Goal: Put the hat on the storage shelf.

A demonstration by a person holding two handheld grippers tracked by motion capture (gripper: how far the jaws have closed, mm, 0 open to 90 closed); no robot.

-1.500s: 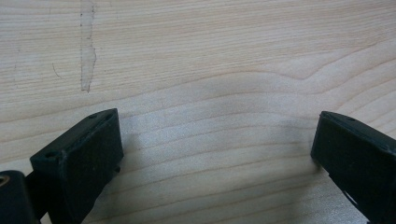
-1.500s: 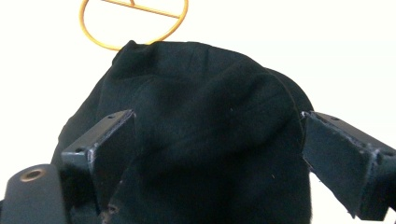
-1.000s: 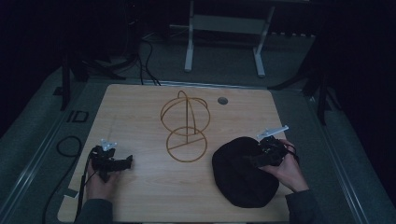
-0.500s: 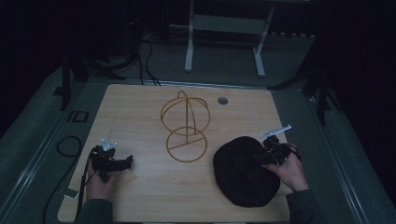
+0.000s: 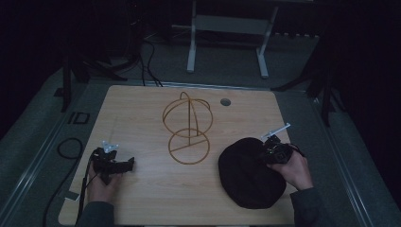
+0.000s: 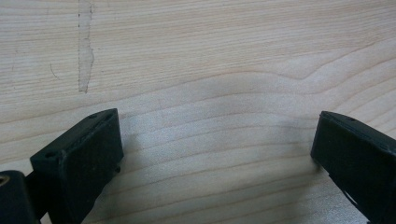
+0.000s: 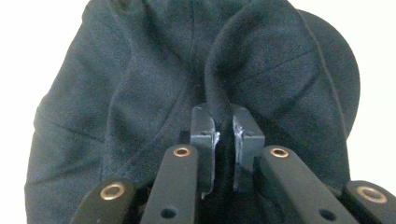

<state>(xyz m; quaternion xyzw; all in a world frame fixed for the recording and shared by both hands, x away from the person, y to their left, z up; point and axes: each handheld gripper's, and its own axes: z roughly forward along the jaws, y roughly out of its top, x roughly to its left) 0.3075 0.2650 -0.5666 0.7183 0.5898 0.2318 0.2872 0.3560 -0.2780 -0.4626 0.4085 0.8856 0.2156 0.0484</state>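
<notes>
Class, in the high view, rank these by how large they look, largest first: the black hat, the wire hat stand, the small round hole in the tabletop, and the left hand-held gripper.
1. Black hat and wire hat stand: they look alike in extent, so no ranking between them.
2. Left hand-held gripper.
3. Round hole, clearly the smallest.

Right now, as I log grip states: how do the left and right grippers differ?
The left gripper has its jaws wide apart with only bare table between them; the right gripper is closed on a fold of the black hat. The left sits at the table's near-left, away from the hat; the right touches it. A hand holds each.
</notes>
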